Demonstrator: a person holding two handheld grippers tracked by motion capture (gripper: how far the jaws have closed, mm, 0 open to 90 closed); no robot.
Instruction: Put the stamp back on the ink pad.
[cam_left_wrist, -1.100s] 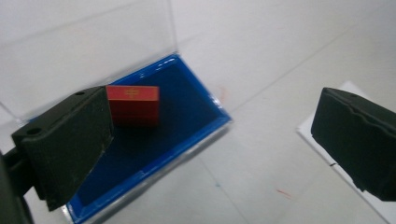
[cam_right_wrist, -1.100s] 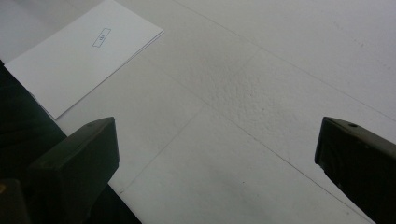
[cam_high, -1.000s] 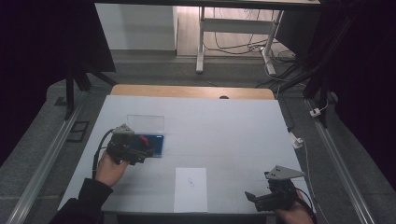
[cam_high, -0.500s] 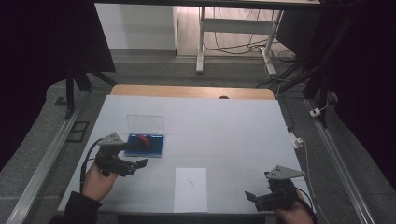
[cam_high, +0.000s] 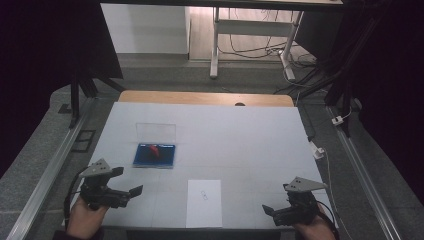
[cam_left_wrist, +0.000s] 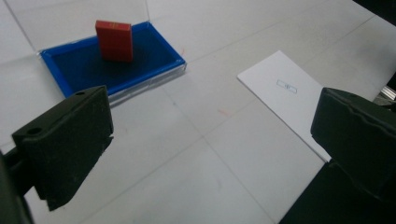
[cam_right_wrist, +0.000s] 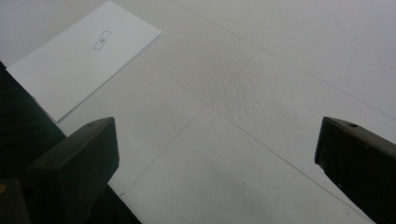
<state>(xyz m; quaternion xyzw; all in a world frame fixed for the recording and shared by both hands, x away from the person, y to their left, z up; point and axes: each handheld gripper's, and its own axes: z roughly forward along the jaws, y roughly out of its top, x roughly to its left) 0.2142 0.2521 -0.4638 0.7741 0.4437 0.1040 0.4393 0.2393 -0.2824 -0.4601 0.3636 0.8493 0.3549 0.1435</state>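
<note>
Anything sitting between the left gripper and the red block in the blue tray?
Nothing: in the left gripper view, bare white table runs from the open left gripper to the blue tray holding the red block.

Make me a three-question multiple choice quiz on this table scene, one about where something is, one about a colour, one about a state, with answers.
1. Where does the red block stand?
A. on the paper
B. in the blue tray
C. on the bare table

2. What colour is the paper?
A. white
B. yellow
C. green

3. How is the left hand-held gripper?
A. shut on the block
B. shut on the paper
C. open, holding nothing

Answers: 1 B, the left gripper view shows the block upright inside the tray's rim. 2 A, the sheet is white with a small mark at its middle. 3 C, its jaws stand wide apart with bare table between them.
</note>
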